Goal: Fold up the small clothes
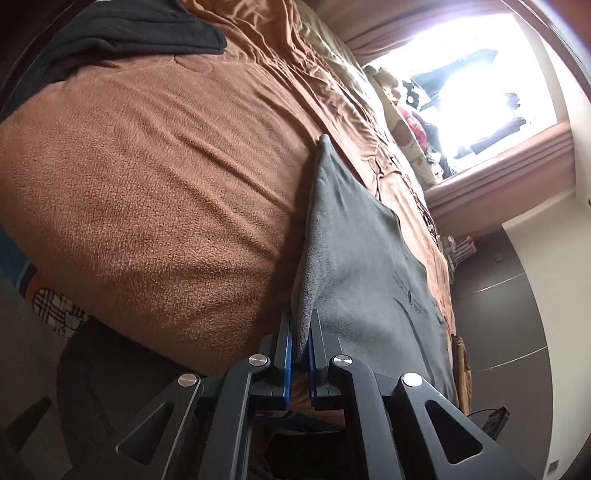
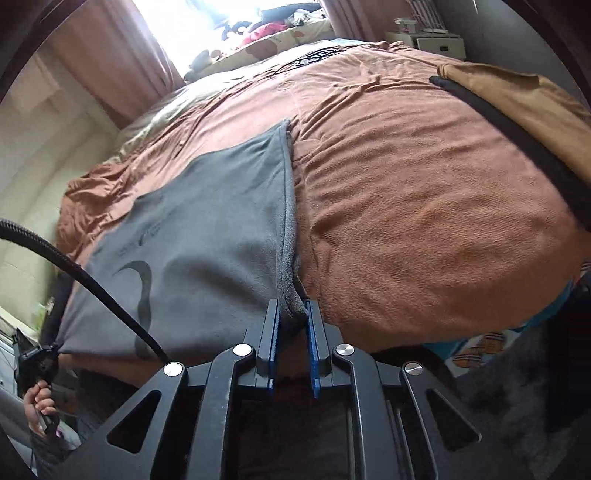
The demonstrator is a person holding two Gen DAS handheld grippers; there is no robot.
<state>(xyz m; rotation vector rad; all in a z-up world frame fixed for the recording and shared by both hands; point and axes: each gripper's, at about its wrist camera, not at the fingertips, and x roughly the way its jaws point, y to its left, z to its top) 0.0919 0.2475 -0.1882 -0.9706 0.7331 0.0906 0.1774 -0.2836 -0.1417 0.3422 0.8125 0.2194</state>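
A grey garment (image 1: pixel 354 251) with a dark printed logo lies spread on a brown blanket on the bed. My left gripper (image 1: pixel 300 325) is shut on one near corner of it, the cloth pinched between the blue pads. The same grey garment (image 2: pixel 207 221) shows in the right wrist view, and my right gripper (image 2: pixel 292 314) is shut on its other near corner, at a folded edge. In the right wrist view the other hand-held gripper (image 2: pixel 35 363) holds the garment's far left corner. The cloth stretches away from both grippers toward the window.
The brown blanket (image 1: pixel 147 184) covers the bed. A black garment (image 1: pixel 110 33) lies at its far left. A tan and black garment (image 2: pixel 517 107) lies at the right edge. Pillows and toys (image 1: pixel 402 122) sit by the bright window. A dark floor (image 1: pixel 498 314) lies beside the bed.
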